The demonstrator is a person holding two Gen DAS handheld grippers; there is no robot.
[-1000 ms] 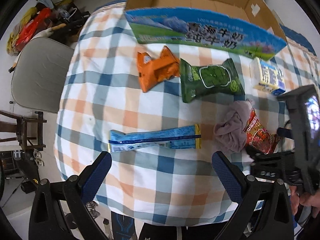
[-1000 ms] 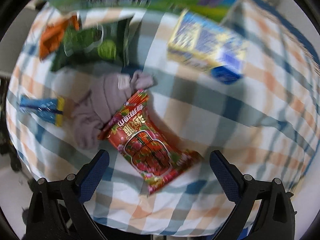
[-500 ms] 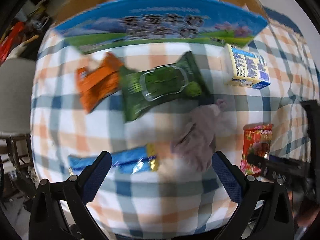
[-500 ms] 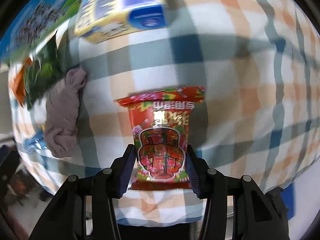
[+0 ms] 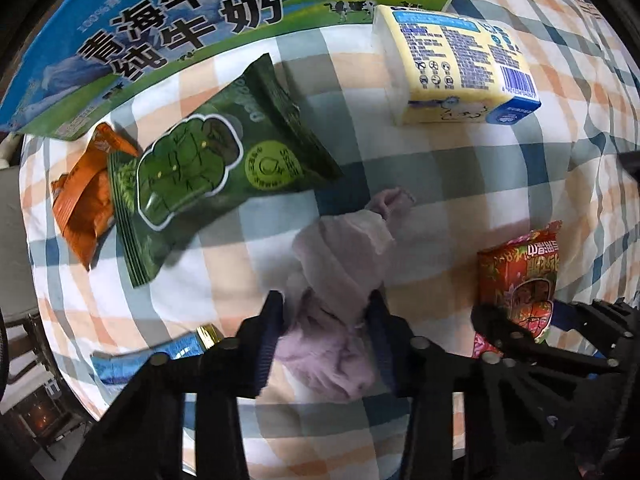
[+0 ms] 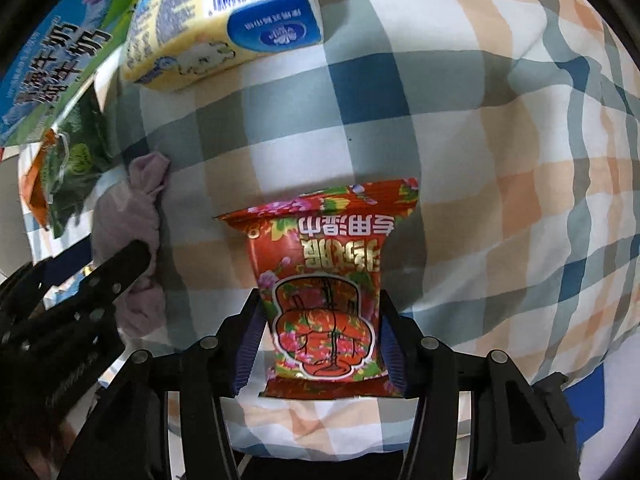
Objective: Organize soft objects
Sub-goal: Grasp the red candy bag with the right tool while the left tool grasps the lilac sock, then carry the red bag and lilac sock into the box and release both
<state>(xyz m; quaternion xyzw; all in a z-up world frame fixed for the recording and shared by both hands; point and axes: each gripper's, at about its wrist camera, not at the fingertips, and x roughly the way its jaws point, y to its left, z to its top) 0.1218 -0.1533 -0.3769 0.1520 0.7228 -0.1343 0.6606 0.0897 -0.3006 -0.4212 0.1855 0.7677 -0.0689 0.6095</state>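
Observation:
My left gripper is shut on a crumpled mauve cloth that lies on the checked tablecloth. My right gripper is shut on a red snack packet, which also shows at the right of the left wrist view. The cloth also shows at the left of the right wrist view, with the left gripper's finger over it. A green snack bag, an orange packet and a blue packet lie to the left.
A yellow and blue tissue pack lies at the back right, also in the right wrist view. A milk carton box with a blue and green printed side stands along the back. The table edge drops off at the left.
My left gripper has moved right and forward to the mauve cloth and shut on it. My right gripper shut on the red packet half a second ago and still holds it.

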